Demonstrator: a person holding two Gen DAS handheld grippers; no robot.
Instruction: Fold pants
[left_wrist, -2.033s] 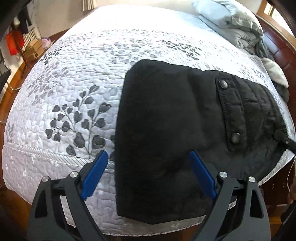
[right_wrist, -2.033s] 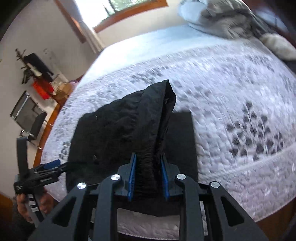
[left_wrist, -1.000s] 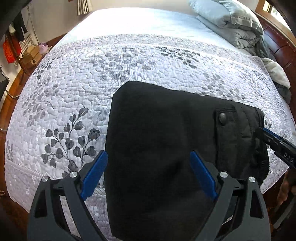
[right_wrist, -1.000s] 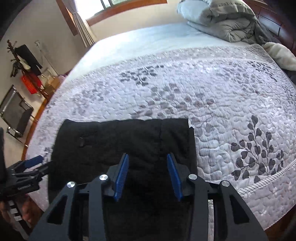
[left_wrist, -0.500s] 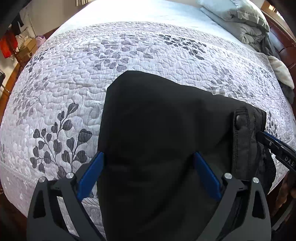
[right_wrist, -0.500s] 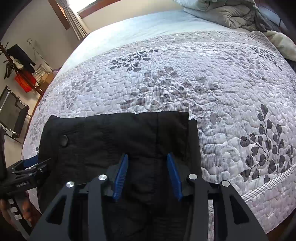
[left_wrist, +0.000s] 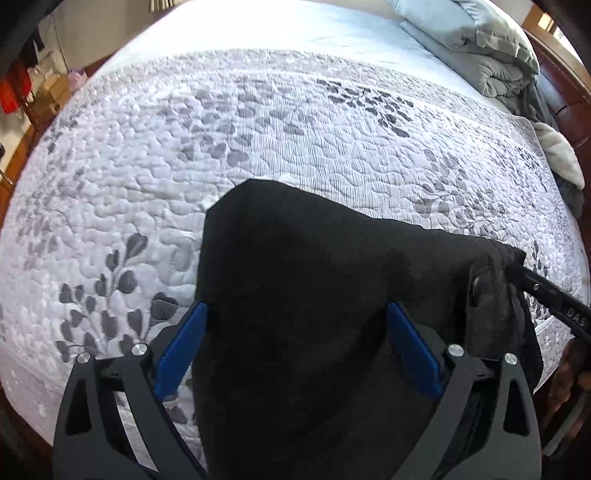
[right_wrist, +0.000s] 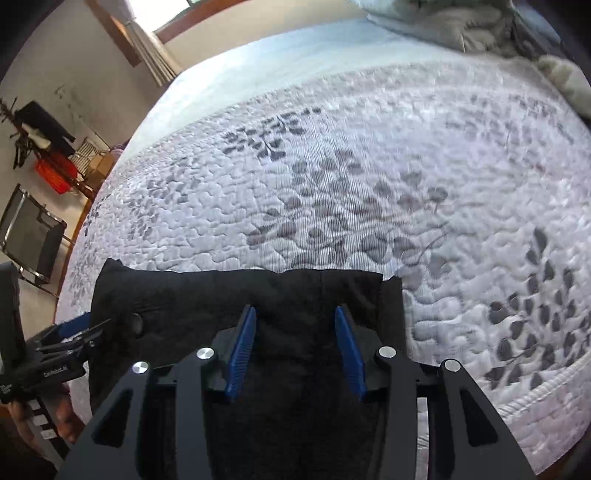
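The black pants (left_wrist: 314, 288) lie folded in a compact bundle near the front edge of the quilted bed (left_wrist: 258, 129). My left gripper (left_wrist: 295, 336) is open, its blue pads wide apart on either side of the bundle's near end. My right gripper (right_wrist: 295, 332) is open over the other end of the pants (right_wrist: 240, 295), pads apart above the fabric. The right gripper's fingers (left_wrist: 546, 295) show at the right side of the left wrist view, beside the snap-button flap (left_wrist: 480, 284). The left gripper (right_wrist: 66, 336) shows at the left of the right wrist view.
A grey duvet and pillows (left_wrist: 480, 48) are piled at the head of the bed, by the wooden headboard (left_wrist: 565, 74). A folding chair (right_wrist: 29, 236), a red crate (right_wrist: 55, 173) and boxes stand on the floor beyond the bed's far side.
Two seconds ago my right gripper was shut on a lifted fold of the pants; it laid the fold down and opened. Both grippers have since moved closer over the bundle.
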